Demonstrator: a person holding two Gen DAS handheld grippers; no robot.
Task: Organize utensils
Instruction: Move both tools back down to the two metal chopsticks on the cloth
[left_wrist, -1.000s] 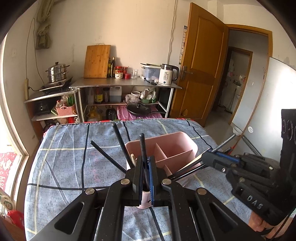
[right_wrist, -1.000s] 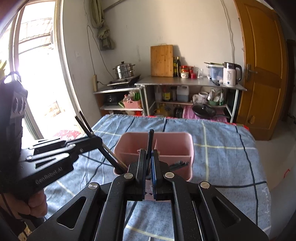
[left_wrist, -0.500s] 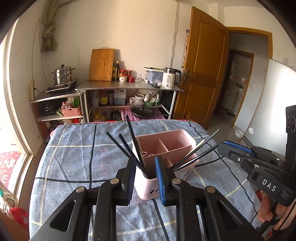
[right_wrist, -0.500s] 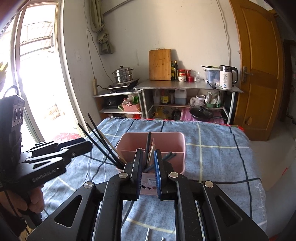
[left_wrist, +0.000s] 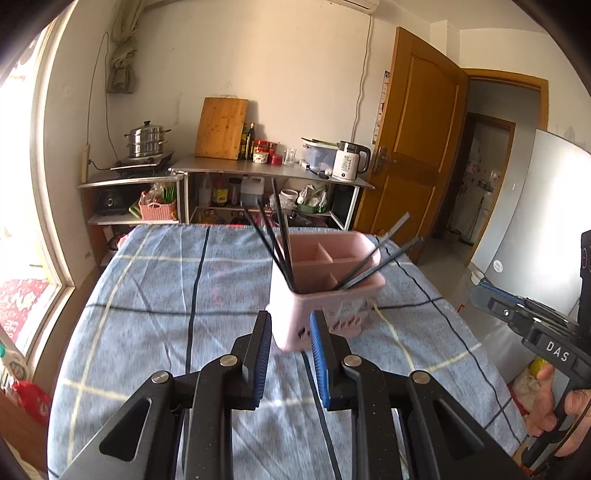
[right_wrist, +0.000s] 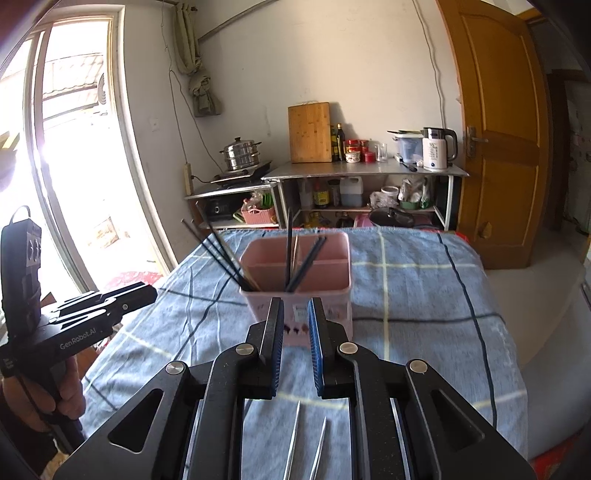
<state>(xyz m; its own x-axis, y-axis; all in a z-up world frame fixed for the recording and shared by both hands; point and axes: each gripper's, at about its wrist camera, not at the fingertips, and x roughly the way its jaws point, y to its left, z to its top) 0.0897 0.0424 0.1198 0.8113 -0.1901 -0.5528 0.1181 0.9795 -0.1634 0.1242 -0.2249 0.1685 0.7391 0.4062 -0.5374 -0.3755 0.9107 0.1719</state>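
A pink divided utensil holder (left_wrist: 325, 288) (right_wrist: 295, 284) stands on the blue plaid tablecloth (left_wrist: 166, 295). Several black chopsticks (left_wrist: 273, 240) (right_wrist: 221, 254) lean out of its compartments. My left gripper (left_wrist: 290, 325) is open and empty, just in front of the holder. My right gripper (right_wrist: 295, 314) is open and empty, just short of the holder's near wall. Two metal chopsticks (right_wrist: 306, 443) lie on the cloth under the right gripper. Each gripper also shows at the edge of the other's view.
A steel shelf table (left_wrist: 266, 170) with a cutting board, bottles and kettle stands behind. A steamer pot (left_wrist: 146, 140) sits on a stove at left. A wooden door (left_wrist: 417, 147) is at right. The table's edges drop off left and right.
Both grippers let go of black chopsticks, which now stand in the holder. Both opened and pulled back from the holder.
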